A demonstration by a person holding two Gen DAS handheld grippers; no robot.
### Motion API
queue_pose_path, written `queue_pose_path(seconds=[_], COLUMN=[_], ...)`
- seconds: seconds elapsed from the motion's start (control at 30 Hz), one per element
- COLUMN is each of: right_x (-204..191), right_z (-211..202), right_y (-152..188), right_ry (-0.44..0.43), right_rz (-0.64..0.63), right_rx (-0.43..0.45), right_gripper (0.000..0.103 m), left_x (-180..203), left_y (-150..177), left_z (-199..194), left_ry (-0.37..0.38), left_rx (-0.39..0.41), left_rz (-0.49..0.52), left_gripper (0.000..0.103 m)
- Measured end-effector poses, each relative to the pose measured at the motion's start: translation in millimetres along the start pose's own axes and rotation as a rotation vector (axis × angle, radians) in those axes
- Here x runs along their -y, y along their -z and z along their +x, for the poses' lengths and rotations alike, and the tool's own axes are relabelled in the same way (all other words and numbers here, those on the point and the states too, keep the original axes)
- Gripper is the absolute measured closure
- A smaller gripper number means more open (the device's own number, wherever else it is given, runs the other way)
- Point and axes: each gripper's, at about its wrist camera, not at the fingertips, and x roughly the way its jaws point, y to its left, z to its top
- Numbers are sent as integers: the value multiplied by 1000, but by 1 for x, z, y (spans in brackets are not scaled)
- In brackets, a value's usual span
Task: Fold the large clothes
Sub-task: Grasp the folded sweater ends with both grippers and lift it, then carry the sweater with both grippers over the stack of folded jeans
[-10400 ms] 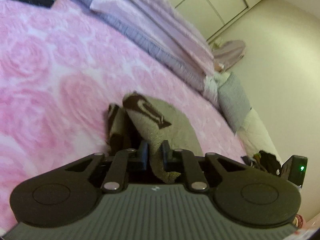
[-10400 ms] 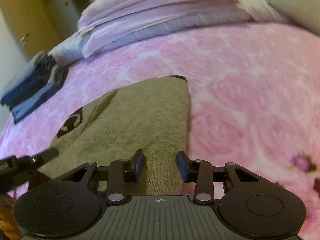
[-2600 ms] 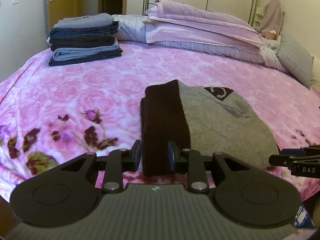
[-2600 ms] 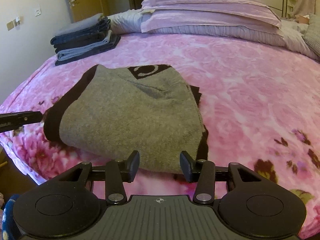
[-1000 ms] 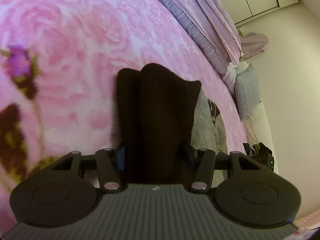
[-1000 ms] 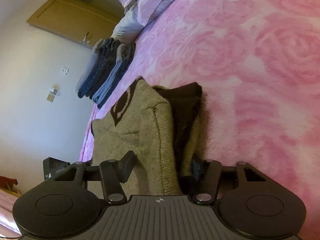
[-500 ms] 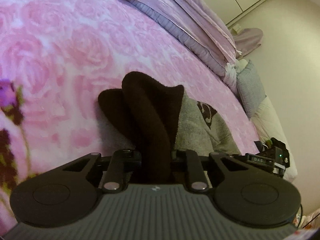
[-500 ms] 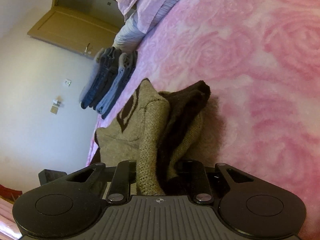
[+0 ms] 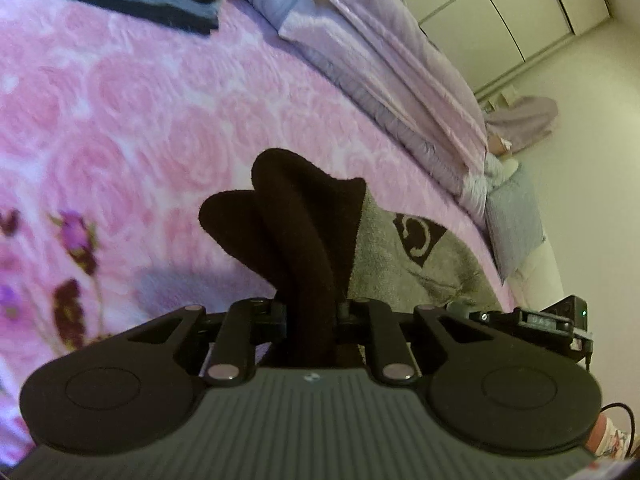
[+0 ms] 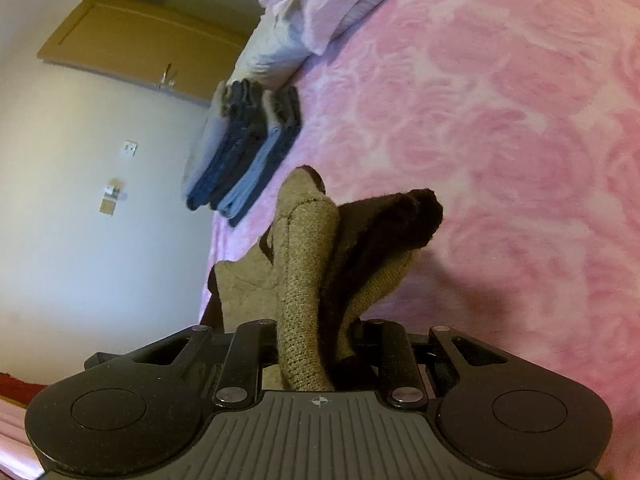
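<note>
Sweater (image 9: 400, 256) bunched (lengthwise, seemingly), both grippers clamped

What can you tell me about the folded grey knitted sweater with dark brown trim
The grey knitted sweater with dark brown trim is folded into several layers and bears a dark brown emblem. The left gripper pinches its brown edge while closing; the right gripper clamps grey and brown layers. The gripped ends are bunched and raised above the pink rose-patterned bedspread; whether the middle touches the bedspread cannot be told.

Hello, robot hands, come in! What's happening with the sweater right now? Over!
Left gripper closing on the sweater's dark band. Right gripper shut on its grey knit edge. Sweater bunched above the pink blanket. Nothing in the way.
</note>
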Motion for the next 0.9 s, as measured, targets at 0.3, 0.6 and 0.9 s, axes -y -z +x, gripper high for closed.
queue_pose_path(seconds=[0.3, 0.6, 0.9], right_x=[-124, -257, -349], right_z=[62, 183, 315], right_y=[-56, -149, -278], right_ry=[-41, -102, -139], right_rz=[-56, -210, -378], right_rx=[-63, -41, -15], right_gripper=[86, 85, 85], left_x=[-2, -38, -84], left_y=[-105, -267, -426], left_z=[-92, -140, -120], left_ry=[-33, -46, -71], left_rx=[98, 246, 404], left_rz=[-42, 25, 56], left_gripper=[89, 89, 89])
